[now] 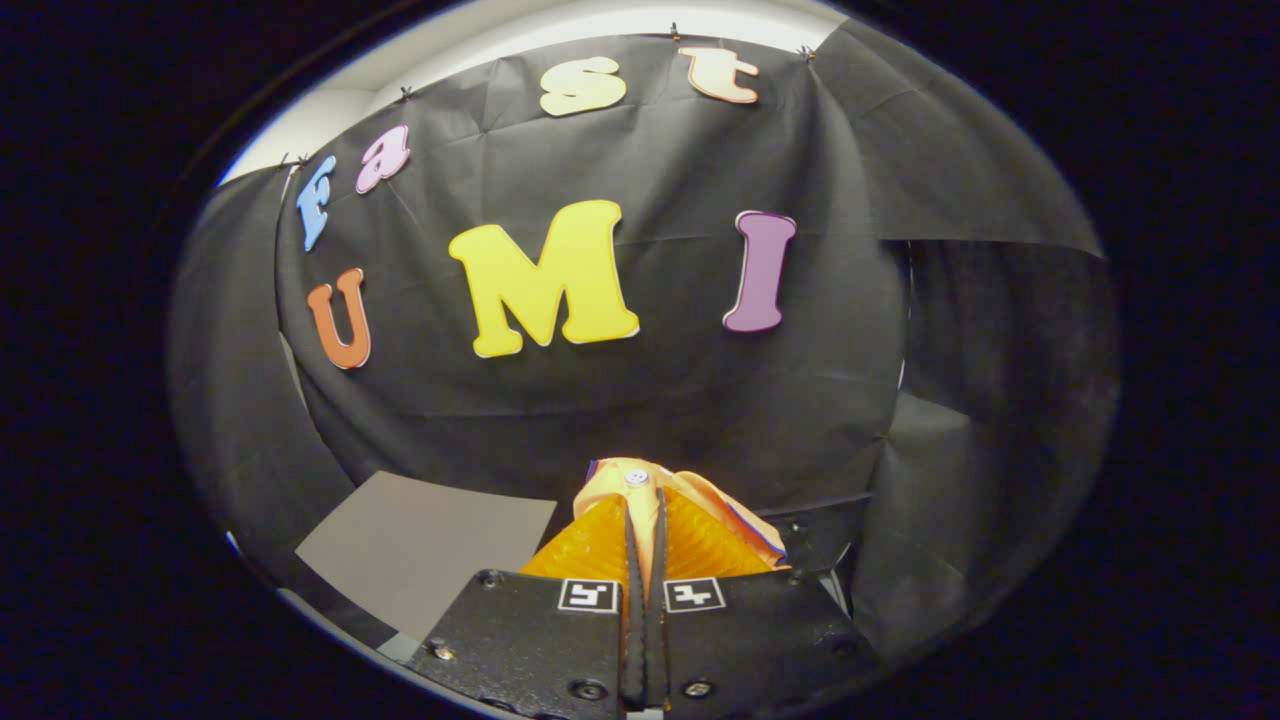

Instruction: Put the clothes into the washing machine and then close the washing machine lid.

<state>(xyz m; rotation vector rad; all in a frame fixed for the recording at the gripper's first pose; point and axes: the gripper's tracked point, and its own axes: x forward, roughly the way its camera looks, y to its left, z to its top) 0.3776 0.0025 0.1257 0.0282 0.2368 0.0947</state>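
My gripper (644,505) is shut on an orange piece of clothing (690,500) with a blue edge and a small white button near its top. The cloth is pinched between the two orange ribbed fingers (590,545) and bunches up just beyond their tips, spilling to the right. The gripper is held up in the air, pointing at the black booth wall. The black finger mounts with square markers sit at the base of the fingers.
A grey flat panel (425,550) lies low to the left of the fingers. Black cloth (700,400) hangs straight ahead and on both sides. A dark object (825,540) sits low to the right, partly hidden by the clothing.
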